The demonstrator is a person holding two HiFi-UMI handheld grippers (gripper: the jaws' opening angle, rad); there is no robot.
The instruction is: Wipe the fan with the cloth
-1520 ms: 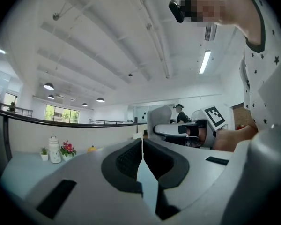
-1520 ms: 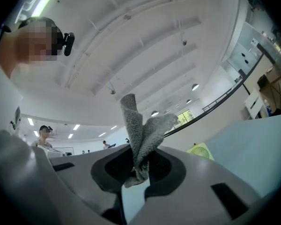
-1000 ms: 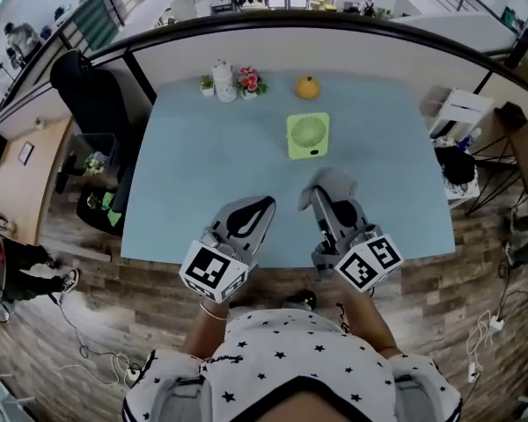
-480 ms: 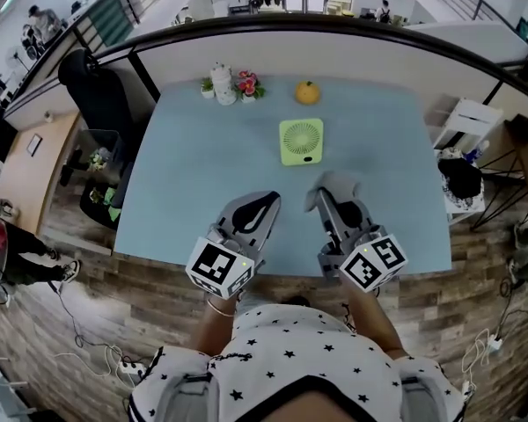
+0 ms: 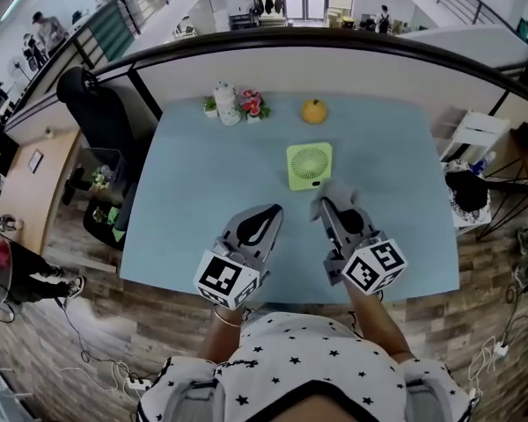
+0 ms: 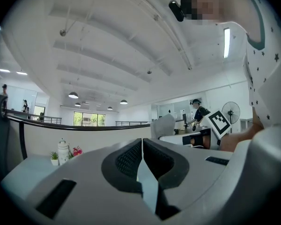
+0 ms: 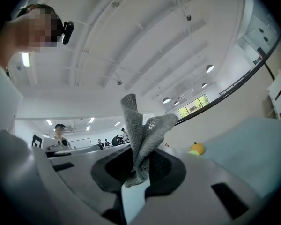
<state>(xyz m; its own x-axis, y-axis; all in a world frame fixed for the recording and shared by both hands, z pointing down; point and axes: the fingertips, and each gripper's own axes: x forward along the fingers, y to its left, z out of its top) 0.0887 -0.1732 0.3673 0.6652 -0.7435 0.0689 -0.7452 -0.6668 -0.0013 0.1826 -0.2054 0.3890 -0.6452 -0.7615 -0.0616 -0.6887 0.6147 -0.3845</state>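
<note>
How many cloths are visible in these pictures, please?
1. The grey cloth is clamped in the right gripper, near the fan. The left gripper is shut and empty. No other cloth shows.

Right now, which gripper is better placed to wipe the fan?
The right gripper: its jaws are shut on the cloth, and it is close to the fan. The left gripper is shut on nothing and lies farther away.
</note>
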